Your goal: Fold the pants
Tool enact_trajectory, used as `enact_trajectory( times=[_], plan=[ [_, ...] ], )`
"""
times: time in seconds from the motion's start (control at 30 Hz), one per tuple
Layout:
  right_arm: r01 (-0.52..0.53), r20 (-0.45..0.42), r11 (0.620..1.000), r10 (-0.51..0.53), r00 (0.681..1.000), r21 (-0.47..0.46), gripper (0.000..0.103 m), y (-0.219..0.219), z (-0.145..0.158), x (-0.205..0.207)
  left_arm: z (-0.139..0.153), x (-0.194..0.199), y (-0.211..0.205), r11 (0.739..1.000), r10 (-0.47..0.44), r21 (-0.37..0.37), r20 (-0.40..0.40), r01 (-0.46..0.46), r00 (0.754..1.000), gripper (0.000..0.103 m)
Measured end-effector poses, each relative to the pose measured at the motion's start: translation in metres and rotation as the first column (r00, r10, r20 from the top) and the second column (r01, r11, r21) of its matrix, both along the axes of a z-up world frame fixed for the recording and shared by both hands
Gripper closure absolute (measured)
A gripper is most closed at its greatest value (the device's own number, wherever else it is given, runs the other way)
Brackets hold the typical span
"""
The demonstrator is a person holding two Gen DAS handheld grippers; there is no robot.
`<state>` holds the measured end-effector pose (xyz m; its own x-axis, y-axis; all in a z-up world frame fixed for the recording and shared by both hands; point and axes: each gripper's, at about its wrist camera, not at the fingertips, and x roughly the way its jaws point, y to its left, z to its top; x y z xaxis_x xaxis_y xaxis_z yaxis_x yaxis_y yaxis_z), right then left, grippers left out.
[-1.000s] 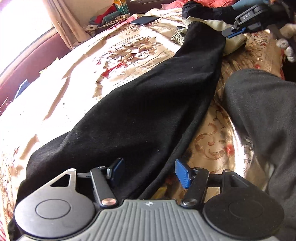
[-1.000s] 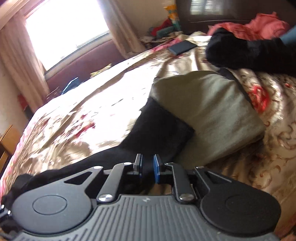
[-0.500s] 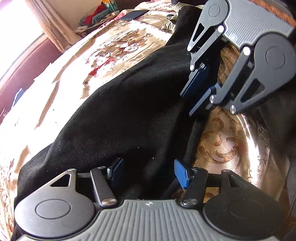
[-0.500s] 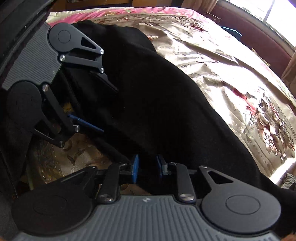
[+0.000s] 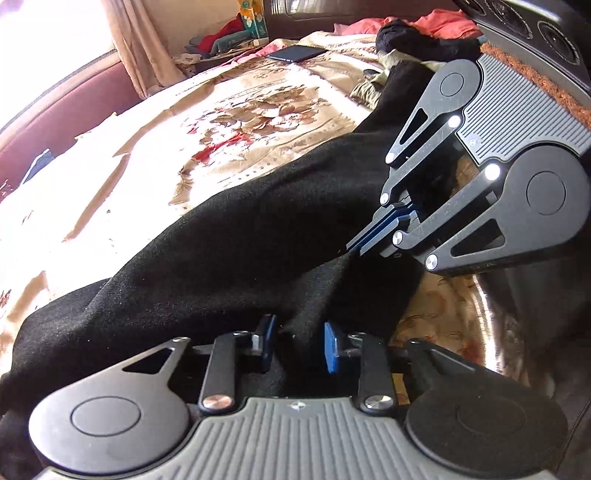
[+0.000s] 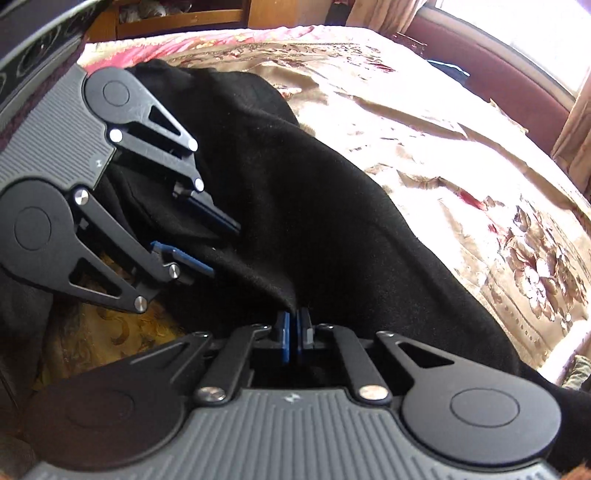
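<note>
The black pants (image 5: pixel 229 236) lie stretched along the bed (image 5: pixel 155 155), running in the left wrist view from the lower left corner up toward the upper right, over a gold floral bedspread with red blooms.

At the bottom centre of that view the left gripper (image 5: pixel 297 345) has its jaws parted, with a raised fold of the black cloth standing in the gap between the two blue pads; neither pad is pressed onto it. The right wrist view shows the same gripper (image 6: pixel 207 245) at left of centre, its two fingers apart, with the pants' edge lying across and between them.

The right gripper (image 5: pixel 352 248) comes in from the right side of the left wrist view, its jaws clenched together on a pinch of the pants, and the cloth pulls up into a small peak at the tips. In its own view (image 6: pixel 294 334) the blue pads meet at bottom centre with a ridge of black fabric caught between them.

Near the top of the left wrist view a dark phone (image 5: pixel 297 53) lies flat on the bedspread, and to its right a heap of black and red clothes (image 5: pixel 424 35) sits at the far end of the bed.
</note>
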<state>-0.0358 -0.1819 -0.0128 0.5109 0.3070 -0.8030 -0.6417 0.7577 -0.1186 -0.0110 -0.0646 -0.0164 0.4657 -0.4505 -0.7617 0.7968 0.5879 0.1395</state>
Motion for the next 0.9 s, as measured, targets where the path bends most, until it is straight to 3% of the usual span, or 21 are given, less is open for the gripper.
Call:
enact_trajectory(
  times=[0.13,0.27,0.47,0.6,0.73,0.83,0.9],
  plan=[
    [0.007,-0.013,0.999,-0.007,1.0,0.036,0.099,-0.004,0.011,-0.013,0.004,-0.016,0.004,0.997,-0.061,0.042,-0.005,0.062,0.998,0.064],
    [0.01,-0.198,0.999,-0.019,0.98,-0.046,0.1,0.008,-0.034,0.007,-0.027,-0.006,-0.011,0.982,-0.066,0.166,-0.134,0.088,0.989,0.065],
    [0.022,-0.179,1.0,-0.02,0.984,0.009,0.095,-0.001,-0.003,0.006,-0.019,0.003,-0.004,0.988,-0.04,0.141,-0.176,0.065,0.984,0.058],
    [0.104,-0.172,0.981,-0.076,0.982,0.162,0.095,-0.018,0.019,0.008,-0.001,-0.003,0.019,0.995,0.002,0.1,-0.141,0.013,0.99,0.055],
    [0.153,-0.149,0.97,-0.126,0.981,0.187,0.092,-0.014,0.01,0.031,-0.007,0.006,0.026,0.989,0.057,0.14,-0.128,-0.039,0.99,0.051],
    [0.218,-0.35,0.969,-0.166,0.922,0.115,0.091,-0.009,-0.026,0.044,-0.025,0.019,0.022,0.983,0.058,0.185,-0.23,-0.015,0.971,0.049],
    [0.194,-0.371,0.973,-0.135,0.919,0.125,0.091,-0.006,-0.025,0.036,-0.025,0.016,0.023,0.982,0.037,0.189,-0.267,0.015,0.963,0.047]
  ],
)
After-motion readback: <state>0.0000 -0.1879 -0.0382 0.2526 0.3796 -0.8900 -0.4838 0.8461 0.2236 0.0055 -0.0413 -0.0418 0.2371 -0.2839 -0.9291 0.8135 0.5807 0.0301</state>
